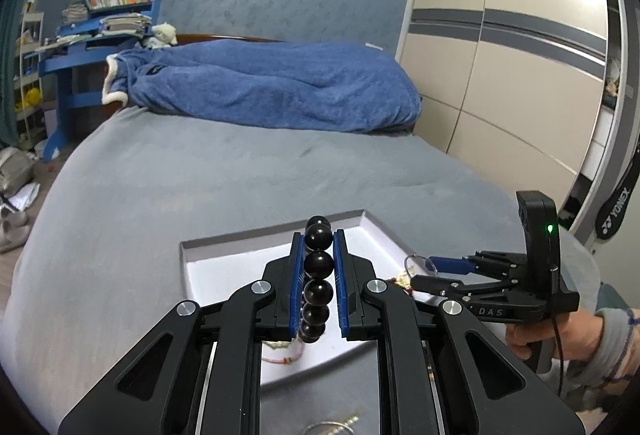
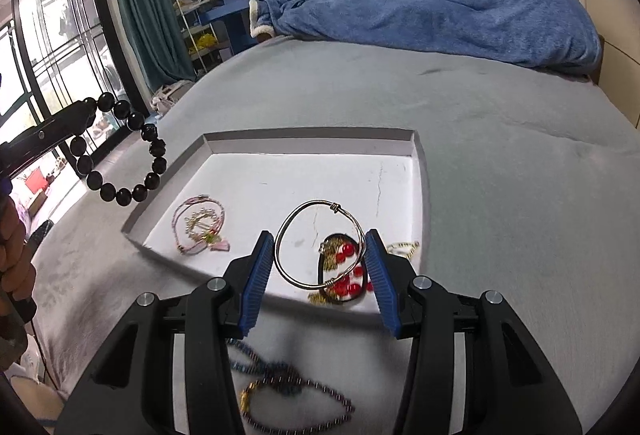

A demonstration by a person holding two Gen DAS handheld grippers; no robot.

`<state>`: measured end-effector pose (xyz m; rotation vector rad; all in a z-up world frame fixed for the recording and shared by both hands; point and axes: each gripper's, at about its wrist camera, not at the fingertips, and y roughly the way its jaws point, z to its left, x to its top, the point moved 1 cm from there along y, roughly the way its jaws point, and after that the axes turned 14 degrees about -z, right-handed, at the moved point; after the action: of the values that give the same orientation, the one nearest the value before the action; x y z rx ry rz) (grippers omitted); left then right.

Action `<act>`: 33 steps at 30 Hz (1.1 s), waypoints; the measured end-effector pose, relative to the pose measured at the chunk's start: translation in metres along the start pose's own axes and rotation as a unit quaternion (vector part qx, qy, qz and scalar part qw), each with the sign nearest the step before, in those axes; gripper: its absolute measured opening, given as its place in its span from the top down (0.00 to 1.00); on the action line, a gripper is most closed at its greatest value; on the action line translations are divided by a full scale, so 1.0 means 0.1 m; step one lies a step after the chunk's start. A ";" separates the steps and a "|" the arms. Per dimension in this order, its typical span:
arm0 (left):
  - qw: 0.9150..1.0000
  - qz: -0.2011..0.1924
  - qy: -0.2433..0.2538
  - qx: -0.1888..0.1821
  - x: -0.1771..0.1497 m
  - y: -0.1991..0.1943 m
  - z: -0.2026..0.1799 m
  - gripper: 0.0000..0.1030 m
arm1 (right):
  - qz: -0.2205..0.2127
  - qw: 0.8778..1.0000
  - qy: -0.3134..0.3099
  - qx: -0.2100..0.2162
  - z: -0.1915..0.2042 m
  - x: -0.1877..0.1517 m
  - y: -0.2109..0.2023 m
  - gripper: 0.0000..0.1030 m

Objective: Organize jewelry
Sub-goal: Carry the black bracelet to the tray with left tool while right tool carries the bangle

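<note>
Left wrist view: your left gripper [image 1: 319, 263] is clamped narrow on the black bead bracelet [image 1: 319, 267], above the tray [image 2: 312, 143]. Your right gripper [image 2: 320, 267] pinches the silver bangle [image 2: 320, 245] half-wide over it.

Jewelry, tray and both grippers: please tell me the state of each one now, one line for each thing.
Left gripper: shut on the black bead bracelet.
Black bead bracelet: held up, hanging beside the tray.
Right gripper: shut on the silver bangle.
Silver bangle: held above the tray.
Tray: open, resting on the bed.
Pink cord bracelet: lying in the tray.
Red bead piece: lying in the tray.
Dark bead chain: lying on the bed, outside the tray.
</note>
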<state>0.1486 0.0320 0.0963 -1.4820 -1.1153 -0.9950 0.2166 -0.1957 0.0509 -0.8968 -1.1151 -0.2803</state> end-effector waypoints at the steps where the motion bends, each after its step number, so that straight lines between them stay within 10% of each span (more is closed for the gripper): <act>1: 1.000 0.003 0.001 0.002 -0.02 0.03 0.01 0.86 | 0.005 1.000 -0.003 -0.001 0.01 0.00 0.06 0.54; 25: 0.994 0.094 0.034 0.041 -0.69 0.53 0.10 0.85 | 0.047 0.998 -0.037 -0.022 0.09 -0.20 0.54 0.54; 33: 0.996 0.075 0.030 0.049 -0.72 0.32 0.12 0.37 | 0.015 0.999 -0.026 -0.010 0.06 -0.17 0.30 0.46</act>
<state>0.1631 0.0301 0.0178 -1.4259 -0.9818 -0.8635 0.2239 -0.1761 0.0228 -0.9429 -1.1468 -0.2446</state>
